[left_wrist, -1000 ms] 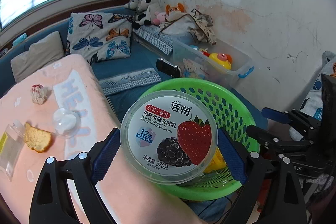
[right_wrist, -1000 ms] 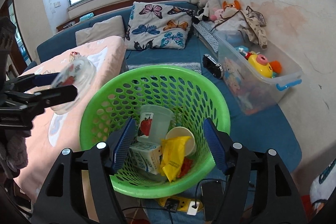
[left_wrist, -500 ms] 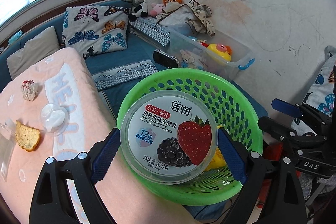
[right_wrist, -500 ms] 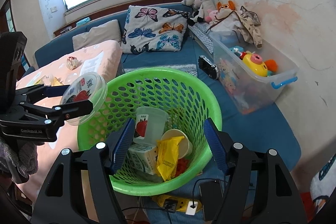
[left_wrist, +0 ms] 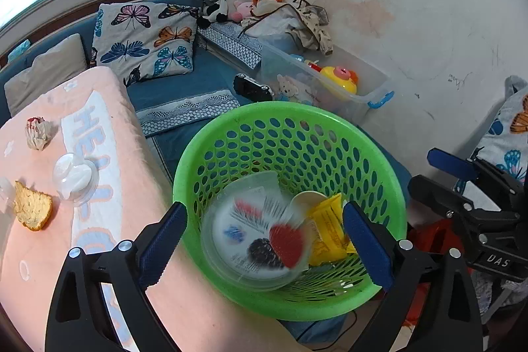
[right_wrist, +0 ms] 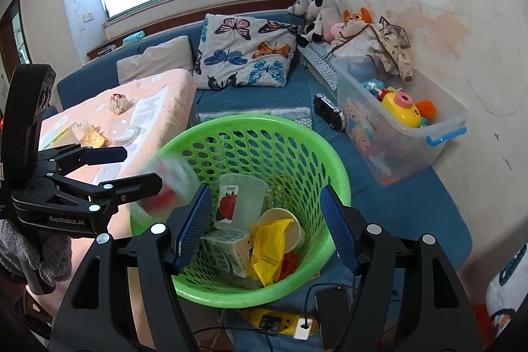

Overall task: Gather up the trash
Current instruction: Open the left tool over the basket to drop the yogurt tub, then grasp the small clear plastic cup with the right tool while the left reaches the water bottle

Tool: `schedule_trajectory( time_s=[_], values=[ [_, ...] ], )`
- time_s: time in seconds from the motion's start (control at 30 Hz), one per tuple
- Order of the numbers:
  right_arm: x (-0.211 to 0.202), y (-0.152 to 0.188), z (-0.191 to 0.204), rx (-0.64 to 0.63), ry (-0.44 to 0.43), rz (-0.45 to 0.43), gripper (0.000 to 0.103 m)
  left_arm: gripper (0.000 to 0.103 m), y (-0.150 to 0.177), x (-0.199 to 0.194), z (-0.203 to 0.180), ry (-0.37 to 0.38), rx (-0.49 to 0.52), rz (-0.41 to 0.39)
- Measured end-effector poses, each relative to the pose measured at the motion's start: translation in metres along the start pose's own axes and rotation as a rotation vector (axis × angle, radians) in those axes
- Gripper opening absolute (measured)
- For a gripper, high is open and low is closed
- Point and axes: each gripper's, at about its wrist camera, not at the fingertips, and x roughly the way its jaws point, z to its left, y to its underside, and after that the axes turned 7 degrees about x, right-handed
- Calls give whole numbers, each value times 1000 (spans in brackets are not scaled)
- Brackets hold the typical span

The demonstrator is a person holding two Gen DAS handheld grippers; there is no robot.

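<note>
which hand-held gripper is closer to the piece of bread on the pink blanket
Left. The left hand-held gripper sits over the pink blanket's edge, near the piece of bread. The right hand-held gripper hangs over the green basket, farther away.

- The green basket [right_wrist: 333,174] is smooth plastic, full of holes.
- The yogurt lid [left_wrist: 260,240] is thin, shiny plastic.
- The yellow wrapper [right_wrist: 269,248] is shiny and crinkly.
- The pink blanket [left_wrist: 109,127] is soft, fuzzy cloth.
- The storage box [right_wrist: 439,134] is see-through plastic.
</note>
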Motion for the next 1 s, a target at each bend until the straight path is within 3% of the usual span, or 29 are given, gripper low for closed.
schedule_trajectory(
  time_s=[0.43,1.0],
  values=[
    [-2,-6,38,-52,-60,-6,70,92,18,-53,41,-100,-43,-55],
    [9,-22,169,-221,-267,19,74,92,83,-146,183,-392,-190,-66]
  ],
)
